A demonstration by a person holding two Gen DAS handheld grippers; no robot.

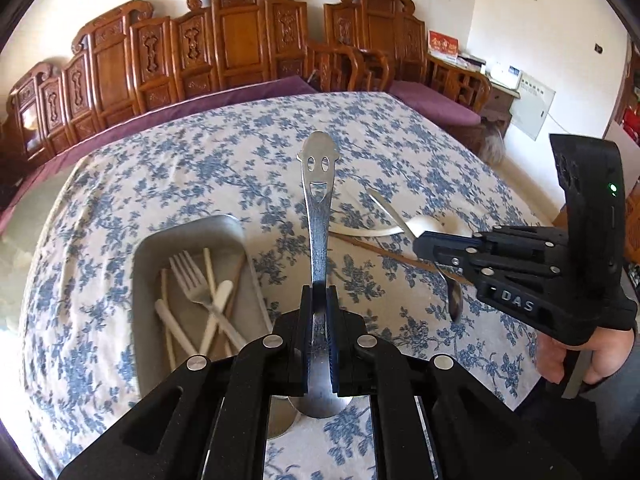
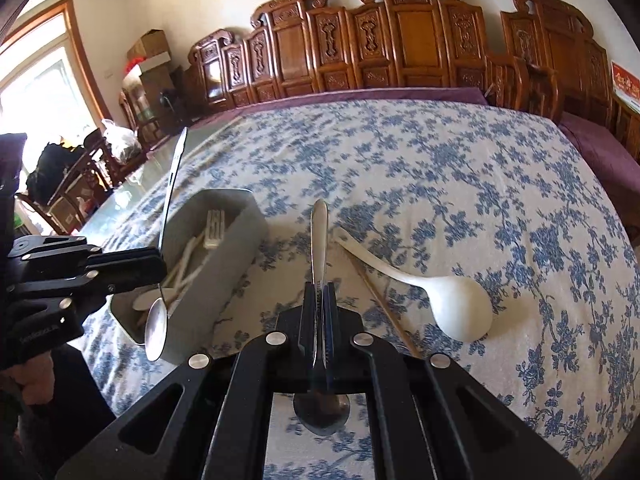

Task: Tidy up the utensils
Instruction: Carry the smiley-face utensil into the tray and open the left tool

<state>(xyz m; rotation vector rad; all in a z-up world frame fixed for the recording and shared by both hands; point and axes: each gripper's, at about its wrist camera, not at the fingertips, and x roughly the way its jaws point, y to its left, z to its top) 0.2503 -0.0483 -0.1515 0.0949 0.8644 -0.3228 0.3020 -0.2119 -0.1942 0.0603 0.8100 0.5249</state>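
We hold a spoon in each gripper above the table. Our left gripper (image 1: 319, 300) is clamped on the stem of a steel spoon (image 1: 318, 184) whose handle end is cut with a smiling face; the handle points away from us and the bowl hangs back beneath the fingers. Our right gripper (image 2: 319, 300) is clamped the same way on a plainer metal spoon (image 2: 319, 236), handle forward and bowl under the fingers. To the left of both sits a grey metal tray (image 1: 192, 236) on the blue-flowered tablecloth (image 1: 400, 140), and in it lie a fork (image 1: 192, 276), a white plastic knife (image 1: 218, 304) and some pale sticks. On the cloth to the right of the tray lie a white ladle (image 2: 456, 300) and a wooden chopstick (image 2: 384, 308), close together. Carved wooden chairs (image 2: 404, 36) line the far wall behind the table.
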